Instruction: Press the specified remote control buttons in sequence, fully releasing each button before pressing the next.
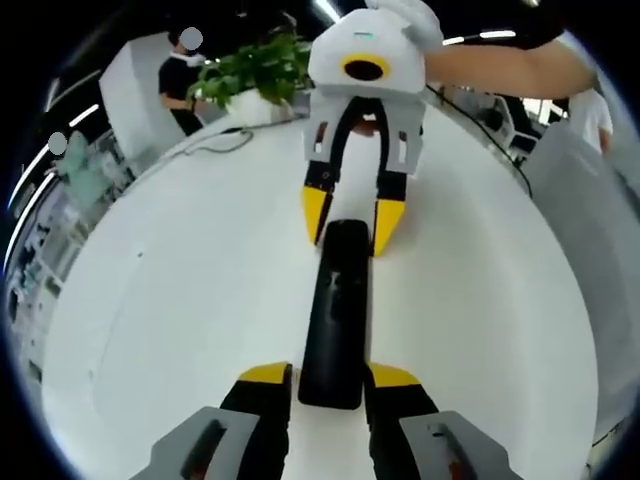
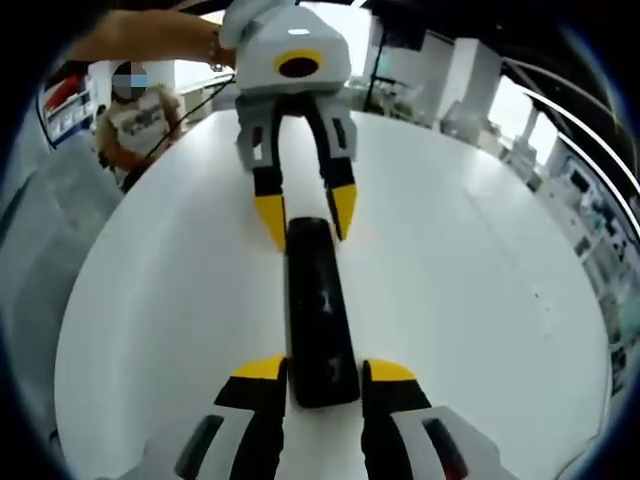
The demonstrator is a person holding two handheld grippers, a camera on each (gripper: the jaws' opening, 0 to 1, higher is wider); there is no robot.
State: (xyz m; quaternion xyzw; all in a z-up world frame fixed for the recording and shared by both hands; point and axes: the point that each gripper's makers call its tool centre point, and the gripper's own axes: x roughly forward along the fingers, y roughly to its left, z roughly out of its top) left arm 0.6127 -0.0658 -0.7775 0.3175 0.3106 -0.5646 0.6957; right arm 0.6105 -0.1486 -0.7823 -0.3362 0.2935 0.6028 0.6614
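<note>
Two grippers faced each other over the black remote (image 1: 336, 312), which lay flat near the middle of the white table (image 1: 180, 300). The left gripper (image 1: 330, 385) and right gripper (image 2: 325, 378) each had jaws apart, straddling one end. A good press needed one jaw tip lowered straight onto one button, then lifted clear.

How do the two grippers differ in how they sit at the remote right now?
The left gripper sits at one end of the black remote, the right gripper at the opposite end, facing it. Each has yellow-tipped fingers either side of its end; whether the fingers touch the remote is unclear. Both are open over the white table. No other difference in pose is plain.
</note>
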